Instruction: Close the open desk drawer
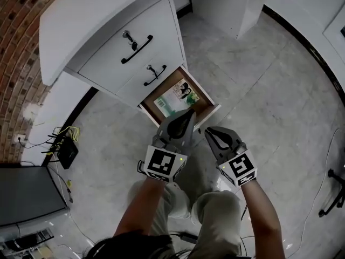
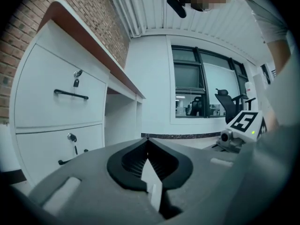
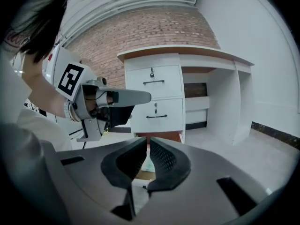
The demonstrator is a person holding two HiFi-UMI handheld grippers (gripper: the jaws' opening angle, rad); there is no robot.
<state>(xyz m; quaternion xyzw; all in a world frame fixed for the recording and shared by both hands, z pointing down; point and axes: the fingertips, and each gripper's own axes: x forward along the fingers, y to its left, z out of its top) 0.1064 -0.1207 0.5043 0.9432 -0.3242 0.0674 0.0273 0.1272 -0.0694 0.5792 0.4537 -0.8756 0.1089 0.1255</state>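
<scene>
The open drawer juts from the cabinet under the worktop, its slide axis running 11 to 5 o'clock in the head view. The left gripper, fingers closed on nothing, hangs at the drawer's front. It is nearer than the right gripper, likewise closed and empty, so the push should go toward 11 o'clock.

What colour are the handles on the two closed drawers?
Both handles are black, on white drawer fronts; clearest in the head view.
</scene>
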